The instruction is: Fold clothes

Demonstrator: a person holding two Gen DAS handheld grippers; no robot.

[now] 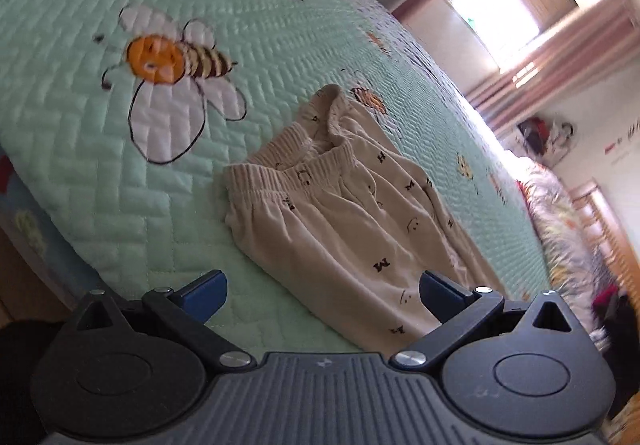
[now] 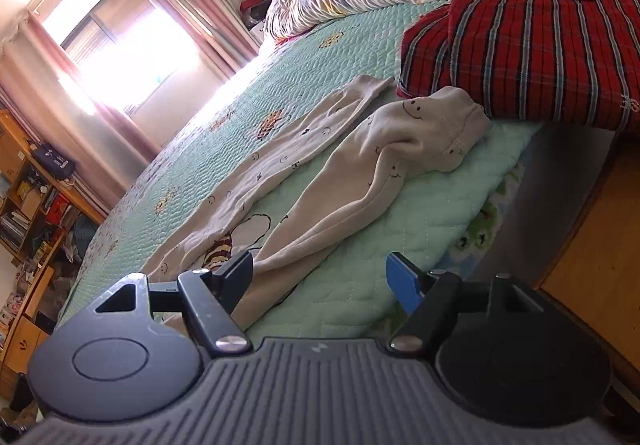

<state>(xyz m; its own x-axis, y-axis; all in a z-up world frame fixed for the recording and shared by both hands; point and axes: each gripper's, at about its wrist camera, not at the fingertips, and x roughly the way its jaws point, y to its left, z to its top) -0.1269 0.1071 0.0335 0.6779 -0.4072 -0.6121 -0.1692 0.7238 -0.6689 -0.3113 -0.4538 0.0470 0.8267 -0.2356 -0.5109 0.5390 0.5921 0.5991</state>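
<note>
We had the green quilted bedspread point(image 1: 100, 173) under everything, with the cream printed trousers point(image 2: 328, 181) laid out along it, their long axis running from the elastic waistband point(image 1: 296, 169) at one end to the two leg cuffs at the other. In the left wrist view the waistband lay ahead of and slightly right of the left gripper point(image 1: 322, 287), and the trouser body ran back between the fingers towards the right-hand one; those fingers stood spread wide with nothing pinched. In the right wrist view the legs stretched away from the right gripper point(image 2: 320, 277): the nearer leg passed just beside its left finger, and its cuff point(image 2: 452, 121) lay crumpled close to a folded red plaid garment point(image 2: 540, 45) (we could not tell whether they touched), while the farther leg lay flat beside it. The right fingers were likewise spread and empty. We judged each hand nearer its own end, left to waist, right to legs, so a fold would likely run along that axis.
</note>
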